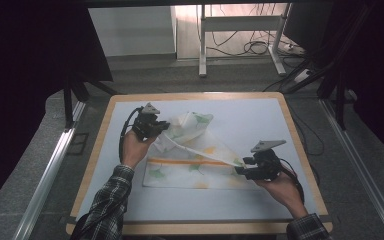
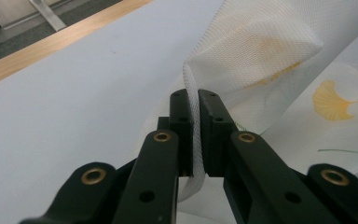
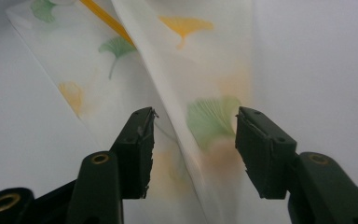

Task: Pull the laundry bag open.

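Note:
A thin white cloth (image 1: 195, 160) printed with green and yellow ginkgo leaves and an orange stripe lies partly folded on the pale mat. My left gripper (image 1: 152, 125) holds one corner raised at the upper left; its jaws are shut on the cloth's edge (image 2: 195, 135), which runs up between the pads. At the cloth's right end sits my right gripper (image 1: 241, 167). Its jaws stand apart over the cloth (image 3: 205, 126), a folded edge passes between them, and neither pad presses on it.
The mat (image 1: 260, 120) covers a wooden-rimmed table (image 1: 300, 150). Beyond the far edge stand a white desk frame (image 1: 240, 30) and floor cables (image 1: 255, 47). Metal rails (image 1: 50, 170) run along both sides.

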### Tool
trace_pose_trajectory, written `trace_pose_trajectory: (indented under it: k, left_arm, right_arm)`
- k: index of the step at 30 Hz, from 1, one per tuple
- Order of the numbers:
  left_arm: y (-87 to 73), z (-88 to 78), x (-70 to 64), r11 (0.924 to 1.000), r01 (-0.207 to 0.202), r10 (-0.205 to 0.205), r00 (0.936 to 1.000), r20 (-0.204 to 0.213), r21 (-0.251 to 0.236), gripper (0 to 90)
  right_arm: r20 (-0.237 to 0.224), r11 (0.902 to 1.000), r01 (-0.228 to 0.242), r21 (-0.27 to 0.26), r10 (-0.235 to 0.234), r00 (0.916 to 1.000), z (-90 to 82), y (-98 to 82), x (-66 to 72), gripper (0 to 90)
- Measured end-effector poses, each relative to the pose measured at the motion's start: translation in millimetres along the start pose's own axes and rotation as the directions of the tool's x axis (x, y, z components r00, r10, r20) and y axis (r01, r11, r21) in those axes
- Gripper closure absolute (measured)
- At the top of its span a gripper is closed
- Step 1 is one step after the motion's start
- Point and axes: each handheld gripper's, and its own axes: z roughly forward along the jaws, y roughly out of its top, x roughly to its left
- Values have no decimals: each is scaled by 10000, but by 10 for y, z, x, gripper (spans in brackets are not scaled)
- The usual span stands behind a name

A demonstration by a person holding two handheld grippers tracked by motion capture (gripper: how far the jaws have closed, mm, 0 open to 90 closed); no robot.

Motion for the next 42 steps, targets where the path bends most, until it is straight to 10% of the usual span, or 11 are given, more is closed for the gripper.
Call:
trace_pose_trajectory:
  k: [11,16,22,27,37,42]
  left_arm:
    - [14,46,-3,9998,180,-183,9995,253,114,842]
    - [-14,51,-1,10000,-2,-1,9991,431,54,802]
    - [-84,-61,33,9992,-59,56,10000,-60,-400,351]
    - [-197,-140,130,9988,53,-33,9991,418,-493,227]
    - [-357,-19,-2,9963,-735,808,9786,1892,-453,251]
    - [-324,105,-111,9915,-1294,1243,9735,1919,139,604]
  right_arm:
    - [-624,9950,982,178,-969,9933,668,567,337,469]
    - [-300,9867,1535,538,-1521,9879,884,690,448,805]
    - [100,9958,858,320,-861,9962,837,704,317,881]
    - [257,9999,85,-117,-82,9996,721,675,78,881]
    - [610,9978,-578,-322,597,9964,615,622,-159,880]
    - [670,9964,-723,-442,751,9949,574,602,-218,880]
